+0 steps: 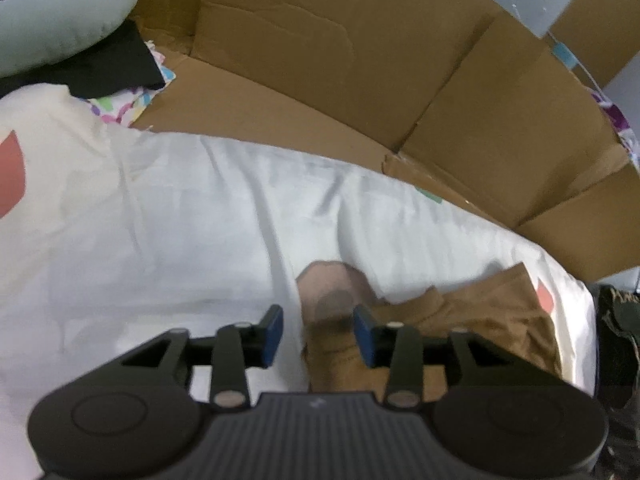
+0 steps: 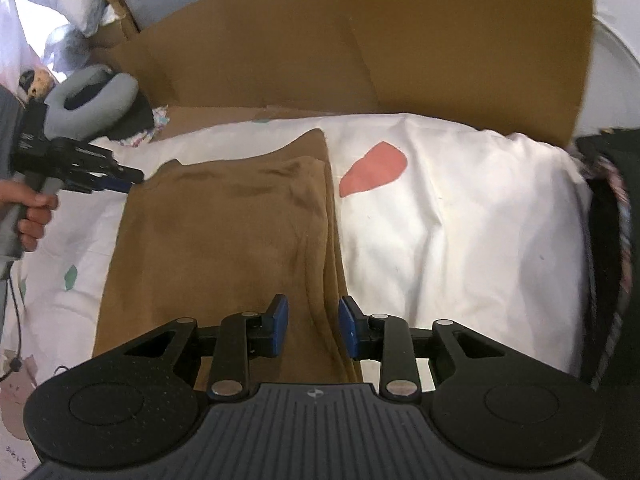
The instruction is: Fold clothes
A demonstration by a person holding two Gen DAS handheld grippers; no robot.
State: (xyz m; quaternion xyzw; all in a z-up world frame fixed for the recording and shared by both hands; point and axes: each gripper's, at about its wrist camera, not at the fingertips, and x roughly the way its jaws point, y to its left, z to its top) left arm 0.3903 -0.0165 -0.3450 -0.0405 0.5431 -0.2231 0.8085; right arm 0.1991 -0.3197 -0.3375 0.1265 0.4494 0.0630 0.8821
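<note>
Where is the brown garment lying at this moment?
In the right wrist view the brown garment lies on the white sheet, left of centre, beside a pink patch, with cardboard behind.

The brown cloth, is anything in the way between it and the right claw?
Nothing visible is. The right claw hangs open directly over the brown cloth, near its right edge, with only air between. The left claw is at the cloth's far left corner, well clear.

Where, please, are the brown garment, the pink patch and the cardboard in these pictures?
Brown garment point(image 2: 224, 232): right wrist view, middle of its folded top layer.
Pink patch point(image 2: 374, 174): right wrist view, centre of the patch on the white sheet.
Cardboard point(image 1: 320, 60): left wrist view, flat panel behind the sheet.
</note>
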